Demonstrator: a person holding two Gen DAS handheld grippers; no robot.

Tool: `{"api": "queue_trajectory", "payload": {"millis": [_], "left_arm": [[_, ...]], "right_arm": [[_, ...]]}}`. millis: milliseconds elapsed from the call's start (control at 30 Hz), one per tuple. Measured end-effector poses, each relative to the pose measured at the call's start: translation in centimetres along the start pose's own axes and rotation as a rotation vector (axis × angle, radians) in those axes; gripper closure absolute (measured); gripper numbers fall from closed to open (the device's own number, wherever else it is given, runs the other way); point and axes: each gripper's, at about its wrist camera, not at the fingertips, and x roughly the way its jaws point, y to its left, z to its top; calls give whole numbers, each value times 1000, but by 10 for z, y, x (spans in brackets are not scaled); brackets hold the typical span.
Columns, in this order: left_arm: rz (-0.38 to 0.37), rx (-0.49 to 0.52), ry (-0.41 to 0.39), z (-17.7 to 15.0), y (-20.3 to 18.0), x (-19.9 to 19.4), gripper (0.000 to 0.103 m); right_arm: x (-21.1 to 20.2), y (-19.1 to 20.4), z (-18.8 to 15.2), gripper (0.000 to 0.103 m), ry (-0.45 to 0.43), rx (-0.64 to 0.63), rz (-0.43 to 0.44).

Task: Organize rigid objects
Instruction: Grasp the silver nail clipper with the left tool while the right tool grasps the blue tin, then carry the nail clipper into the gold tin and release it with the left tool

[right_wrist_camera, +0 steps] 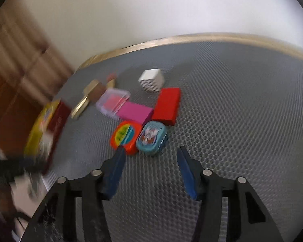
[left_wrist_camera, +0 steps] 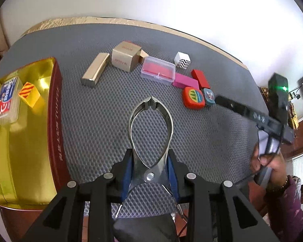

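Grey mat [left_wrist_camera: 103,104] carries the boxes. Left gripper [left_wrist_camera: 150,161] is clamped on metal tongs [left_wrist_camera: 151,125]. Right gripper [right_wrist_camera: 151,157], jaws apart, should probably centre on the blue tin [right_wrist_camera: 151,137] before closing.

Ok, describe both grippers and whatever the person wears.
The left gripper and right gripper are black plastic frames with silver pins and blue pads. The right one's body carries a green light and a thin black cable. The hand shows a purple patterned sleeve and a bracelet.
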Motion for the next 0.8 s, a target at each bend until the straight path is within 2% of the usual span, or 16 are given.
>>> {"api": "queue_trajectory", "payload": {"millis": [133,200,300,333,367,400,433,467,633,800], "left_arm": [[-1,-3,1,1,3,-2,70],[-3,1,3,0,3,-2,70],[-10,3,5,1,4,-1,70],[-10,3,5,1,4,0,70],[-10,1,4,1,4,0,70],[-12,-1,4,1,4,0,70],[-15,-3,5,1,5,0,70],[-17,-7,6,0,5,-1,70],[-29,-26,-2,-1,9,-11,70],[-9,-69,-58,-8,27,-48,70]], "right_arm": [[12,10,3,53,-20,26,-39],[22,12,8,53,-7,45,-39],[33,13,12,53,11,53,-83],[35,13,12,55,20,58,-90],[39,12,12,63,34,64,-92],[40,13,11,64,30,62,-93],[40,14,11,71,28,58,-94],[40,16,11,74,25,53,-88],[24,8,-1,74,9,50,-87],[-7,4,-16,74,-38,75,-72]]}}
